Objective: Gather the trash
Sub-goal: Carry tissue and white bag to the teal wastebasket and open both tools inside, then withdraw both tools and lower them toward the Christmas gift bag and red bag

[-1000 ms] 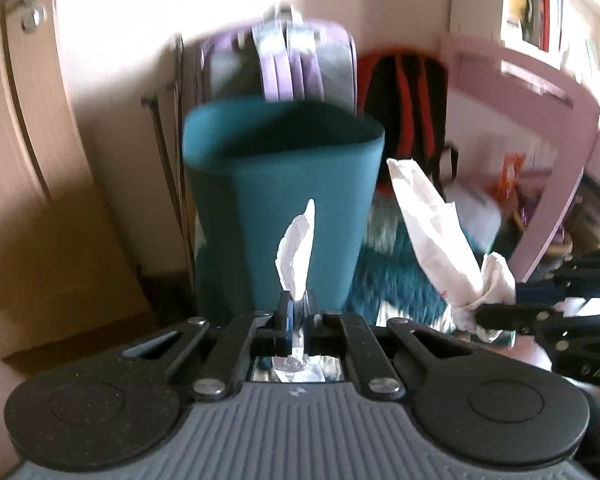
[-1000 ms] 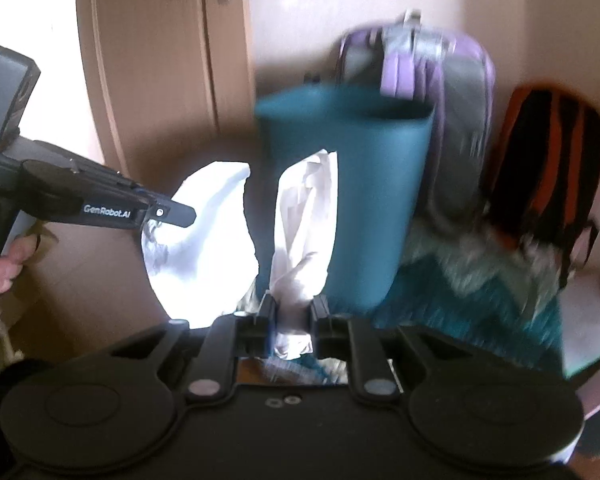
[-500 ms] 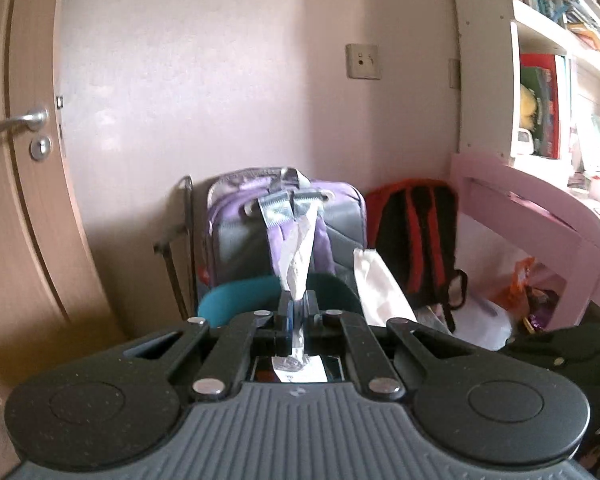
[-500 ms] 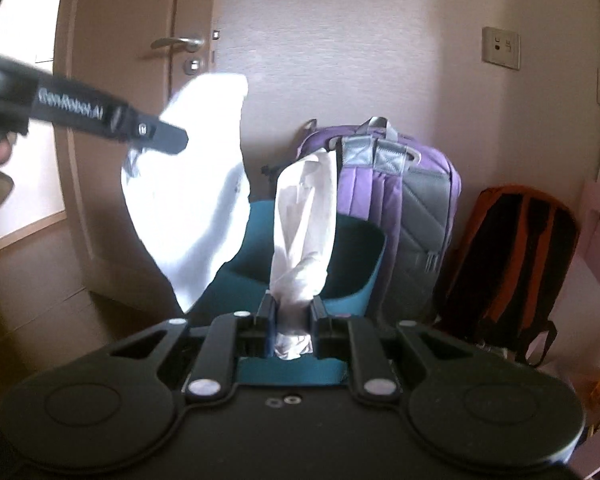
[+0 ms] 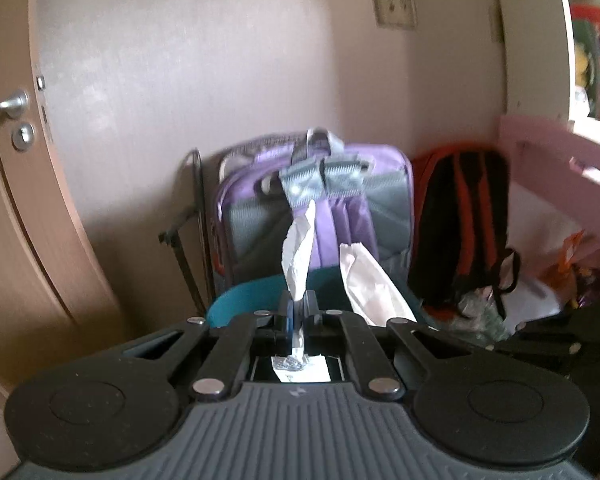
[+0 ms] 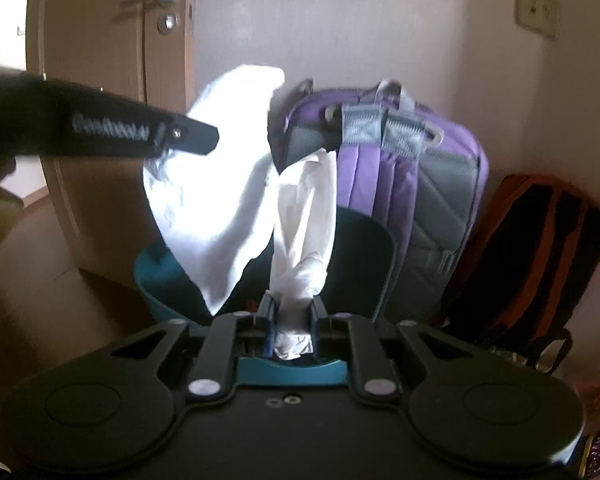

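Observation:
A teal bin (image 6: 364, 248) stands on the floor just ahead of and below both grippers, its dark inside facing up; its rim (image 5: 244, 300) shows low in the left wrist view. My left gripper (image 5: 298, 312) is shut on a thin white tissue (image 5: 298, 256) that sticks up from the jaws. My right gripper (image 6: 293, 312) is shut on a crumpled white tissue (image 6: 304, 232) over the bin's mouth. In the right wrist view the left gripper (image 6: 196, 136) reaches in from the left, and its white tissue (image 6: 220, 200) hangs above the bin's left rim. The right gripper's tissue (image 5: 370, 288) also shows in the left wrist view.
A purple and grey backpack (image 5: 340, 200) leans on the wall behind the bin, beside a black and orange backpack (image 5: 460, 228). A wooden door (image 6: 100, 60) is at the left. A pink bed frame (image 5: 560, 152) and bags fill the right side.
Both grippers have risen and come forward with their tissues. The bin, earlier seen from its side straight ahead, now lies low in both views with its open top beneath the tissues.

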Demonstrator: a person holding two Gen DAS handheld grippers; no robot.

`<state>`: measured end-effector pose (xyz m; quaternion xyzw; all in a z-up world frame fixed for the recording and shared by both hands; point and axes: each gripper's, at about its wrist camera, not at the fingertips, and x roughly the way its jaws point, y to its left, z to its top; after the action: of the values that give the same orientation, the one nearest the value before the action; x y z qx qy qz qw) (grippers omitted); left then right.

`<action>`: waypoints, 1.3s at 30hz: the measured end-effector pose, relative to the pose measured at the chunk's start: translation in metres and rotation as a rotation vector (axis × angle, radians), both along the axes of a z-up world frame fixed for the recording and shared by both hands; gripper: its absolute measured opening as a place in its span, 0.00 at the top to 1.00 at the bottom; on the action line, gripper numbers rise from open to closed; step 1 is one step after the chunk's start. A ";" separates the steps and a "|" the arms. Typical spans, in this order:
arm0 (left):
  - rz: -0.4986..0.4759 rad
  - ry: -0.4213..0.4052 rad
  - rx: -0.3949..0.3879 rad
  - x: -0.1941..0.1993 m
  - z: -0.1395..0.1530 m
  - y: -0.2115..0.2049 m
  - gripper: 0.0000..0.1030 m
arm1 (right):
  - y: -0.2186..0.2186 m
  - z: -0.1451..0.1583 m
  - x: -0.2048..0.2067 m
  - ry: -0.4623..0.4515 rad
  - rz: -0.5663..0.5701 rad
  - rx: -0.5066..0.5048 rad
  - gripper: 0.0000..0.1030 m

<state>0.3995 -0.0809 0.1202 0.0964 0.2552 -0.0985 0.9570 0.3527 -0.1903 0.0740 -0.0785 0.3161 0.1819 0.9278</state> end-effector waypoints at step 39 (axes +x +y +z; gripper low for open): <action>0.009 0.341 -0.076 0.044 -0.075 0.013 0.46 | 0.001 -0.029 0.029 0.061 -0.020 0.004 0.54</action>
<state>0.4438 -0.0680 0.0454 0.0407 0.4103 -0.1189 0.9032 0.3822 -0.1893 0.0446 -0.0678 0.3448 0.1754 0.9196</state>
